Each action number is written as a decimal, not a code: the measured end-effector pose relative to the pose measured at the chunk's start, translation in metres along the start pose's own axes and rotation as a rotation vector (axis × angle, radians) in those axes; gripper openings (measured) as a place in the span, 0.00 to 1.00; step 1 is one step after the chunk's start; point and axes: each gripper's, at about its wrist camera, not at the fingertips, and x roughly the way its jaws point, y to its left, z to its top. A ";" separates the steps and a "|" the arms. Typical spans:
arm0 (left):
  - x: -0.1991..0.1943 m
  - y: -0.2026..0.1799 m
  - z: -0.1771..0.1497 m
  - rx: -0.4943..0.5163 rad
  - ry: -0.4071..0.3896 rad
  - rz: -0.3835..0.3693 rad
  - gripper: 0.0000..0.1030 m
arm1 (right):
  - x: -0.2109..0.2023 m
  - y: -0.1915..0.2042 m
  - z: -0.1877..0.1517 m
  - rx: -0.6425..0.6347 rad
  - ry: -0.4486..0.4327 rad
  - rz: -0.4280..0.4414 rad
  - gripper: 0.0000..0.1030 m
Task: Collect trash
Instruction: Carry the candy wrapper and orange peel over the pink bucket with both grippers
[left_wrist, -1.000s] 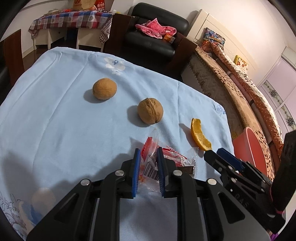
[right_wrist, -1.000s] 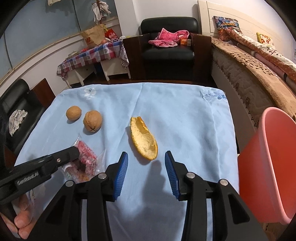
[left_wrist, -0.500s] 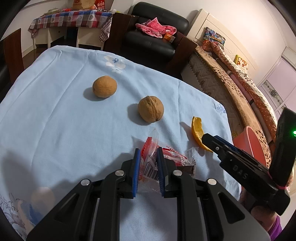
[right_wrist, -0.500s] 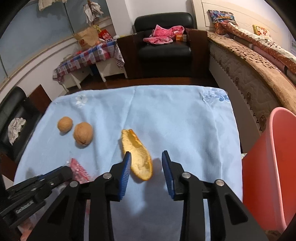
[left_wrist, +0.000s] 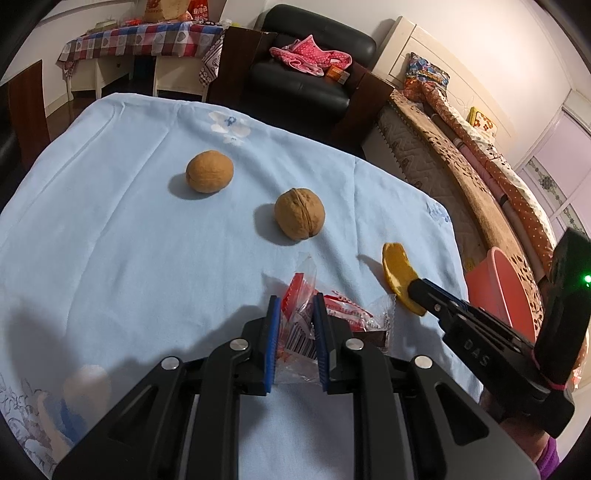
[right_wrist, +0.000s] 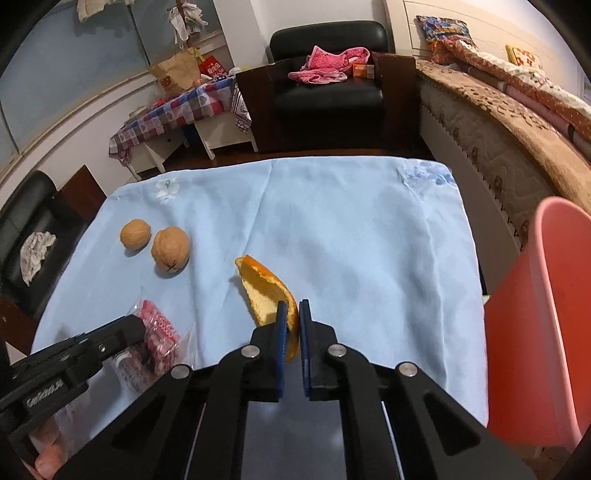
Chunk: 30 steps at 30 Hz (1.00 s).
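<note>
My left gripper (left_wrist: 296, 308) is shut on a crumpled clear and red snack wrapper (left_wrist: 301, 295) lying on the blue tablecloth (left_wrist: 110, 229). My right gripper (right_wrist: 292, 309) is shut on the near end of an orange peel (right_wrist: 264, 286); the peel also shows in the left wrist view (left_wrist: 397, 271). The wrapper (right_wrist: 159, 328) and left gripper (right_wrist: 125, 330) show at the lower left of the right wrist view. The right gripper (left_wrist: 415, 286) shows at the peel in the left wrist view.
Two walnuts (left_wrist: 300, 213) (left_wrist: 209, 171) lie further back on the cloth. A pink bin (right_wrist: 543, 325) stands off the table's right edge, also in the left wrist view (left_wrist: 500, 288). A black armchair (right_wrist: 328, 96) and a bed (right_wrist: 517, 122) stand beyond.
My right gripper moved forward onto the orange peel and shut on it. My left gripper has stayed shut on the wrapper.
</note>
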 end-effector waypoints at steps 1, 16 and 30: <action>0.000 -0.001 -0.001 0.002 0.000 0.001 0.16 | -0.003 -0.002 -0.002 0.004 -0.001 0.001 0.06; -0.014 -0.029 -0.007 0.066 -0.016 -0.006 0.16 | -0.065 -0.012 -0.025 0.010 -0.059 0.027 0.05; -0.031 -0.080 -0.009 0.166 -0.050 -0.063 0.16 | -0.111 -0.056 -0.034 0.094 -0.129 -0.006 0.05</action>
